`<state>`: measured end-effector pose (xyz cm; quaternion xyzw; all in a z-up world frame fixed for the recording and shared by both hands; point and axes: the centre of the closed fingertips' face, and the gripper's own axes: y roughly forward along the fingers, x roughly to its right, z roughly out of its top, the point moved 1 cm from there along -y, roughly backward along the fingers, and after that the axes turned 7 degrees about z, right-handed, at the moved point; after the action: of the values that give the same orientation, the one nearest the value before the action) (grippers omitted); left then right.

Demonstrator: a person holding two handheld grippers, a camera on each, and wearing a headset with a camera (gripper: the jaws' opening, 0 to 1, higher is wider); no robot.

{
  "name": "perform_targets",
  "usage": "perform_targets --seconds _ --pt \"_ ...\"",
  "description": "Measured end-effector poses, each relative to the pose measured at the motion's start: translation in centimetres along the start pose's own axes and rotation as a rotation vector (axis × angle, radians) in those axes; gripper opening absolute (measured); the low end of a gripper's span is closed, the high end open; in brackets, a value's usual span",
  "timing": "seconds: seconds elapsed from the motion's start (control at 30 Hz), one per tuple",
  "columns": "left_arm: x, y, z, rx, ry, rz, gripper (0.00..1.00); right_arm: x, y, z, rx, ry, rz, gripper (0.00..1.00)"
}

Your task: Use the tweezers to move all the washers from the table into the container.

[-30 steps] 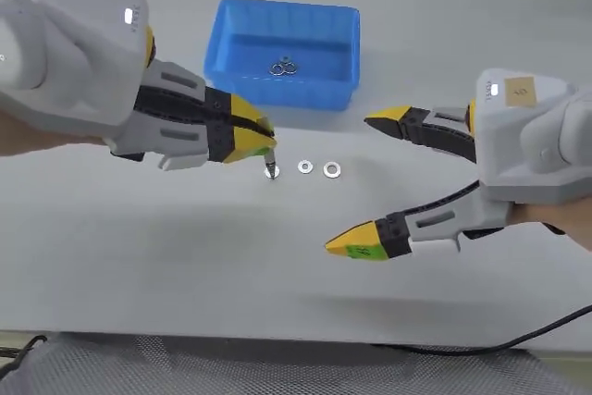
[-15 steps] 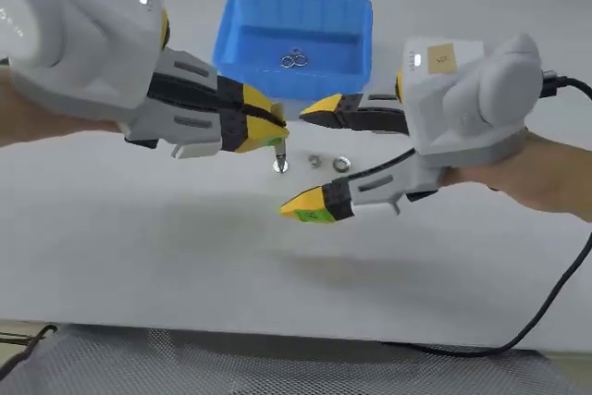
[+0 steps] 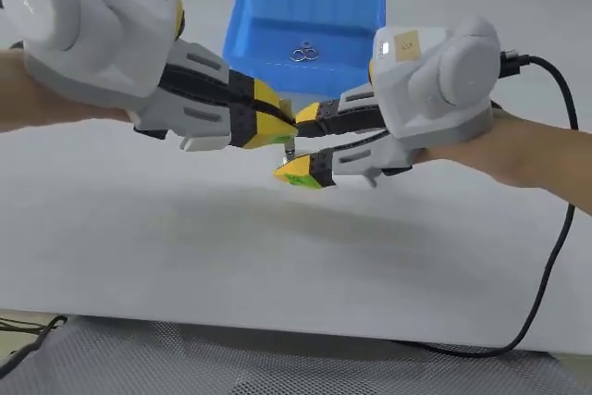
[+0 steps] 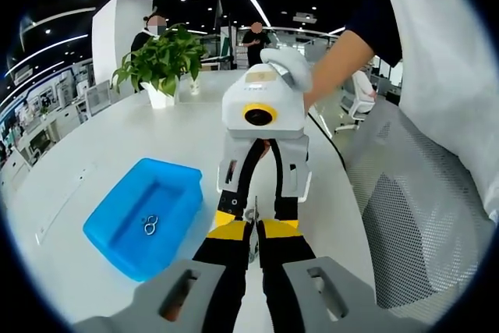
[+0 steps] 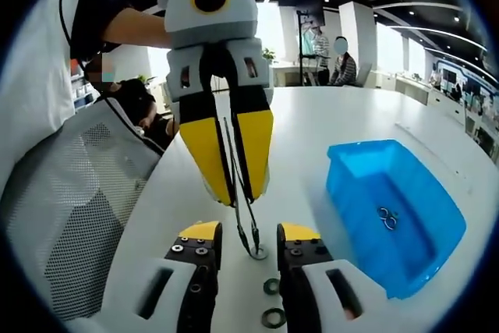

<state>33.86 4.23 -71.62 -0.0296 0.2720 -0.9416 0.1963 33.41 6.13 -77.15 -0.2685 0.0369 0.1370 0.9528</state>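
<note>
The job was partly done. A few washers in the box (image 5: 387, 217) lay together on the floor of the blue container (image 5: 347, 200). There were at least two, but they were too small to count well. Three washers were not in the container yet. They lay in a short row on the white table (image 3: 185, 247), outside the container and near the wall that faced the person. The left gripper (image 3: 285, 129) was squeezed tight on the tweezers (image 5: 243, 220) and held them pointing down, in front of that same wall of the container. The thin tips of the tweezers came down right at the first washer (image 5: 256, 253), the one at the end of the row. It was hard to tell if the tips had pinched it or just touched it. The second washer (image 5: 270, 286) and the third washer (image 5: 273, 318) lay a little way along the row, and nothing touched them. The right gripper (image 5: 249, 229) was also low in front of the container, facing the left one. Its two jaws were spread apart, one on each side of the tweezers, and held nothing. So it looked like the first washer had to be picked up and carried over the wall into the container, and then the other two after it.
</note>
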Motion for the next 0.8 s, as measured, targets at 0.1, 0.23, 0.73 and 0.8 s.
perform_targets --seconds 0.1,0.23,0.73,0.8 --pt "0.2 0.07 0.05 -0.004 0.0 0.0 0.08 -0.05 0.12 0.09 -0.005 -0.01 0.012 0.2" --pt "0.32 0.02 -0.12 -0.011 0.01 -0.001 0.08 -0.26 0.27 0.15 -0.009 -0.023 0.028 0.13" --pt "0.14 0.26 -0.27 -0.031 0.026 -0.001 0.09 0.03 0.19 0.08 -0.013 -0.07 0.014 0.1" --pt "0.08 0.38 -0.23 -0.035 0.052 0.001 0.09 0.13 0.17 0.05 -0.008 -0.062 0.008 0.1"
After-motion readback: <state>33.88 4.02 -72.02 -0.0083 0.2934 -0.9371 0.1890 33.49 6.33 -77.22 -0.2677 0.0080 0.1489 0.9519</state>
